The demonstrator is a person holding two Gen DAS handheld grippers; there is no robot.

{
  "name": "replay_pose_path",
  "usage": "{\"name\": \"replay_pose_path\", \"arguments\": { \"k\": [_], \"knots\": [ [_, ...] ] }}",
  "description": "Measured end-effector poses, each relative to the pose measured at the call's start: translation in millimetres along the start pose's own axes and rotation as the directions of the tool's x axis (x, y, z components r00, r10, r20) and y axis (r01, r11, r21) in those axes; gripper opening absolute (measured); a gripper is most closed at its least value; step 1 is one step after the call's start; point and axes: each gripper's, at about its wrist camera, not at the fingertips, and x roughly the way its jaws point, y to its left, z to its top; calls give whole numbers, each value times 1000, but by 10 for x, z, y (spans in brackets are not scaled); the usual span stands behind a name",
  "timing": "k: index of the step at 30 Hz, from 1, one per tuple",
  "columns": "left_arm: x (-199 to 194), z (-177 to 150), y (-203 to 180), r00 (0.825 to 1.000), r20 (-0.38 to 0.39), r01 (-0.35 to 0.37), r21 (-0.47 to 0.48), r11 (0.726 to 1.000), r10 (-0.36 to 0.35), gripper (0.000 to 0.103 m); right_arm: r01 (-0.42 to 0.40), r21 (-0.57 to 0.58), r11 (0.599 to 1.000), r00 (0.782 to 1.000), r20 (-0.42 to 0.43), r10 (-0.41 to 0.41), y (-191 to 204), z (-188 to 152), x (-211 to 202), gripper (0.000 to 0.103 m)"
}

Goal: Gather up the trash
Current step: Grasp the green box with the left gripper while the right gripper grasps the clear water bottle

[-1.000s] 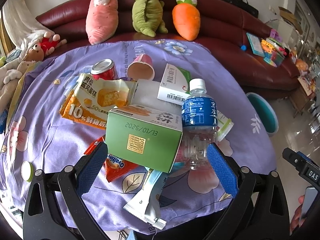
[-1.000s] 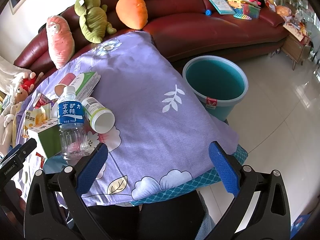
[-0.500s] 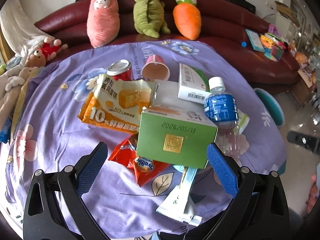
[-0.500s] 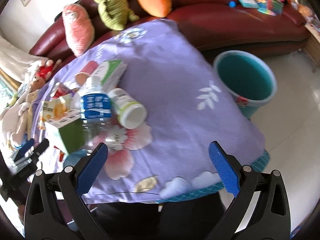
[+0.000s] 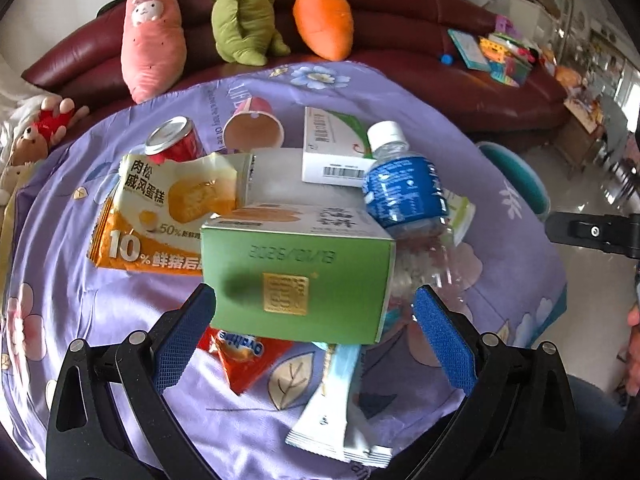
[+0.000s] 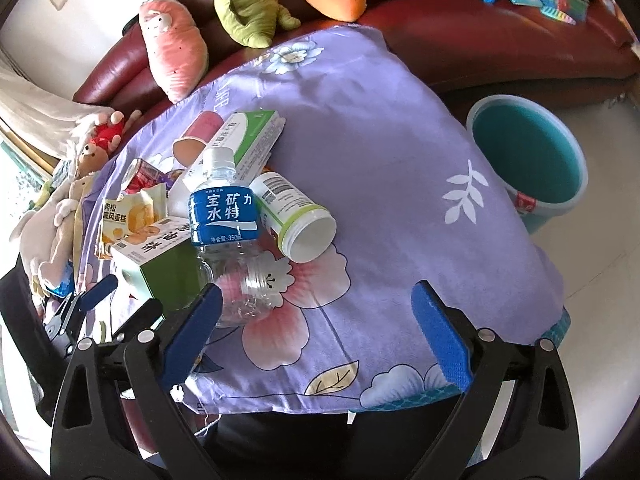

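Observation:
A pile of trash lies on the purple flowered tablecloth [image 5: 60,264]. A green box [image 5: 296,276] stands right in front of my open left gripper [image 5: 316,320], between the spread blue pads without touching them. Beside it are a clear water bottle with a blue label [image 5: 404,196], a yellow cake wrapper [image 5: 160,216], a red can [image 5: 172,146], a pink cup [image 5: 254,124], a white box [image 5: 332,152] and wrappers [image 5: 332,404]. My right gripper [image 6: 316,324] is open and empty over the cloth, near the bottle [image 6: 226,216] and a white jar [image 6: 296,216]. The teal bin [image 6: 528,160] stands on the floor to the right.
A dark red sofa [image 5: 400,12] with pink, green and carrot plush toys [image 5: 240,12] runs behind the table. More plush toys [image 6: 64,208] lie at the left. Books and toys [image 5: 496,52] lie on the sofa's right end. Tiled floor [image 6: 600,280] is to the right.
My left gripper has moved closer to the green box, which now sits between its pads. My right gripper has swung left and closer to the bottle and jar.

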Motion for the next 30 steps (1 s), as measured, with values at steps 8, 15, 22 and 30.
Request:
{"name": "replay_pose_path", "arguments": {
  "k": [8,15,22,30],
  "knots": [
    [-13,-133,329,993,-34,104,-121,987,-109,99,-51,-79,996,998,-50,47,357,92,222,79],
    [4,-297,653,973,-42,202,-300,932,-225,99,-77,-122,990,989,-136,60,648,191,572,61],
    [-49,-345,833,963,-27,241,-366,899,-269,99,-71,-147,987,984,-175,44,839,273,821,67],
    [20,-332,908,951,-40,259,-436,862,-306,99,-87,-155,984,983,-173,59,873,244,972,61]
  ]
}}
